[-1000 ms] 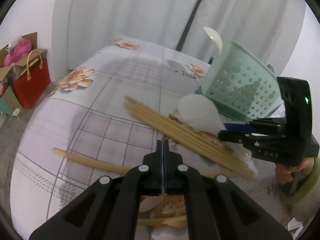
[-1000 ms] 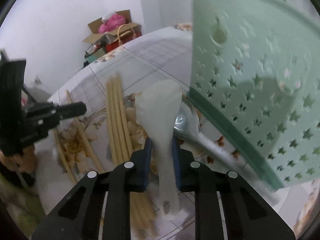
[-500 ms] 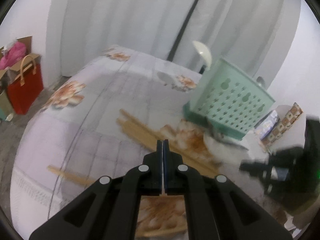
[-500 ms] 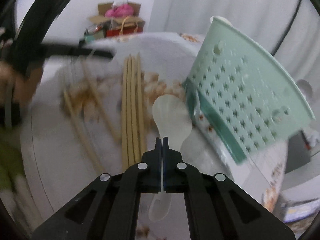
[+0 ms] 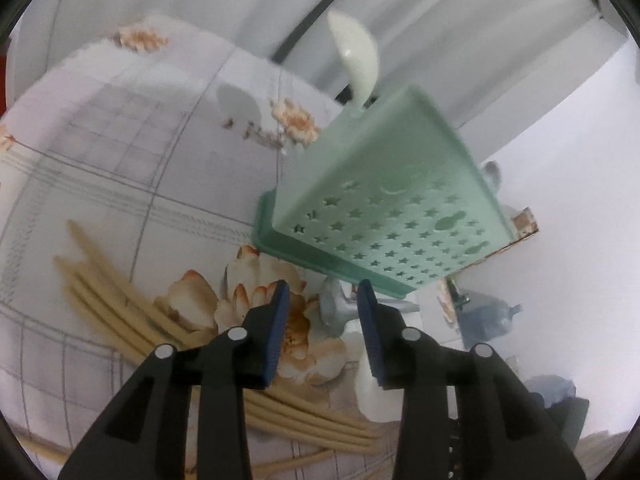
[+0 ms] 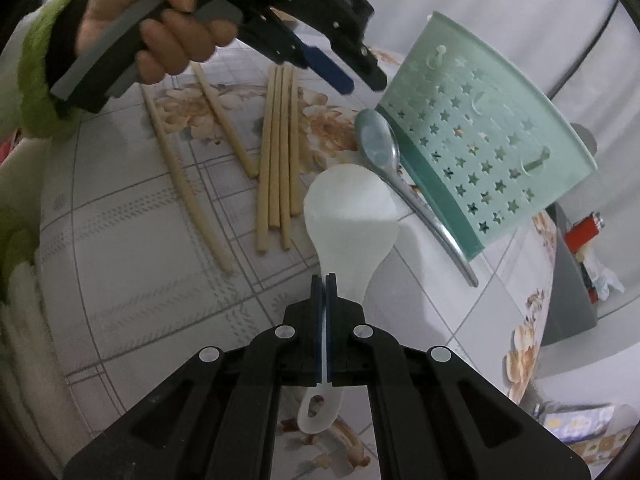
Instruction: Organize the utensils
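My right gripper is shut on the handle of a white rice paddle, whose blade points away over the floral tablecloth. A metal spoon lies just beyond it, against the foot of the mint-green star-punched utensil basket. My left gripper hovers over the spoon's bowl; its jaws are opening and nothing is pressed between them. It also shows in the right wrist view, the left gripper held by a hand. Several pale chopsticks lie left of the paddle. A white spoon stands in the basket.
Two more chopsticks lie apart at the left. A grey bin with a red lighter sits past the table's right edge. A green sleeve fills the upper left. A water jug stands on the floor.
The left gripper swung right toward the basket and its shut jaws parted. The right gripper closed fully on the paddle handle and drew back from the basket with the paddle.
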